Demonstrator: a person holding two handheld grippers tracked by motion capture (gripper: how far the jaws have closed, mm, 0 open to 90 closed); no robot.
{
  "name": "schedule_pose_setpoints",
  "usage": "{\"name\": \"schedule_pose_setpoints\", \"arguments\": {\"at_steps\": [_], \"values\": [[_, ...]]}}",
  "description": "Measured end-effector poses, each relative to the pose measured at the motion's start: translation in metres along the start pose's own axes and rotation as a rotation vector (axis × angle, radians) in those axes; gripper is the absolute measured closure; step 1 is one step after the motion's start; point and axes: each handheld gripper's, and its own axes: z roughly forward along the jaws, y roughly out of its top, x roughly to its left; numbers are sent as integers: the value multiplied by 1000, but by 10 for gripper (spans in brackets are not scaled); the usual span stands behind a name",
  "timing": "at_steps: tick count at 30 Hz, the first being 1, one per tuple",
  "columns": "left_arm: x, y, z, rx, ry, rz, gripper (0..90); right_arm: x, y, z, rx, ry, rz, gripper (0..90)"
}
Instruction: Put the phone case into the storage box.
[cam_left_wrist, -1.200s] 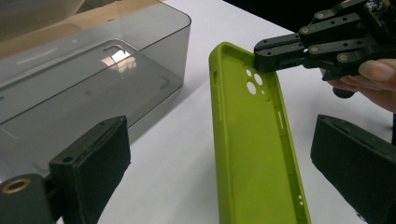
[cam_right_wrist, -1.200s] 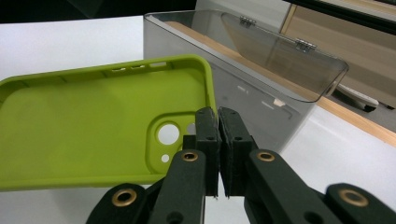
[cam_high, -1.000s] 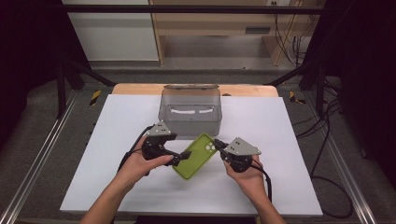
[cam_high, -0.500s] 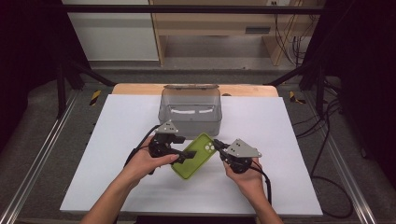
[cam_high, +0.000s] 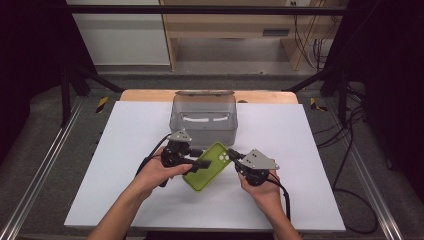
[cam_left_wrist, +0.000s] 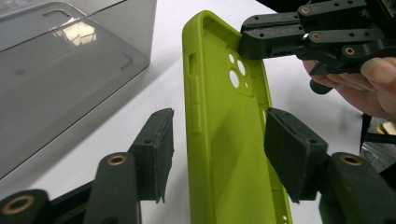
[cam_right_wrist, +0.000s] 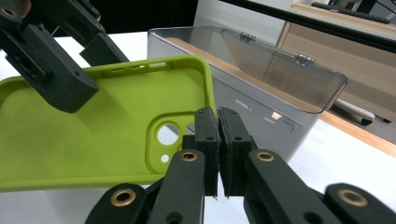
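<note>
Jaws per view. High view: green phone case (cam_high: 206, 166) above white table (cam_high: 125, 145), between both grippers. Left gripper view: left gripper (cam_left_wrist: 217, 149) open astride case, jaws just been closing, gap each side. Right gripper view: right gripper (cam_right_wrist: 218, 122) clamped on case edge beside camera cutout.

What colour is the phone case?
Lime green phone case; it shows best in the left gripper view.

A lab recording bench, not a home.

I work at a white table (cam_high: 125, 165) boxed in by a black metal frame (cam_high: 210, 9); behind it stand plywood benches (cam_high: 235, 25), and cables (cam_high: 345, 145) trail beside it.
</note>
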Motion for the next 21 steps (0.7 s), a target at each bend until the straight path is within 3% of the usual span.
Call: {"name": "schedule_pose_setpoints", "arguments": {"at_steps": [21], "values": [[6,-1,6,19,-38,-24,622,1,1,-1,-7,-1,-10,874]]}}
